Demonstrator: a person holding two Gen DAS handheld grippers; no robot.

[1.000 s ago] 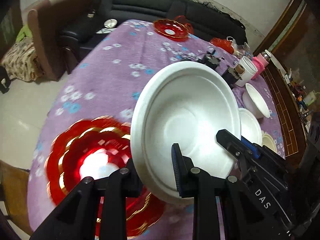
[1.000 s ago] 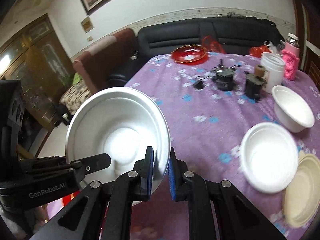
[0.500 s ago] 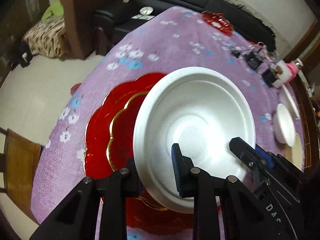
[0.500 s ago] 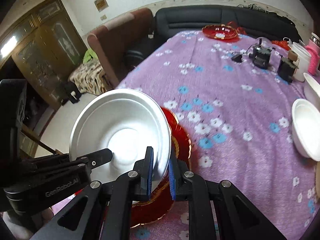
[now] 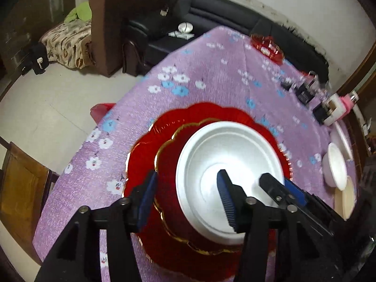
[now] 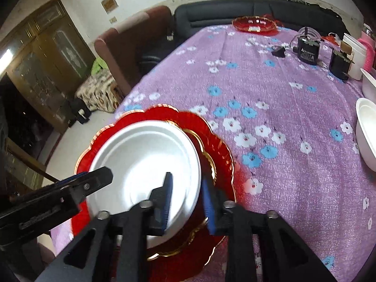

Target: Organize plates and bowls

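We are looking down at the white plate (image 5: 229, 183), which is resting on the red scalloped plates (image 5: 164, 145) stacked at the near edge of the purple flowered tablecloth (image 6: 270, 108). The plate is lying directly between our 2 tools: its left rim is passing through the gap of the left gripper (image 5: 188, 193), and its right rim through the gap of the right gripper (image 6: 185, 197). Both are equally near, each straddling its own side of the rim. Both sets of jaws have just been opening, and now they are standing spread, with the rim between the pads but no longer pinched, so we are judging the plate released onto the stack. For the next move, we are reckoning that each tool needs to draw back along its own fingers, away from the rim, without catching it. 2 white bowls (image 6: 367, 131) are waiting well apart on the right.
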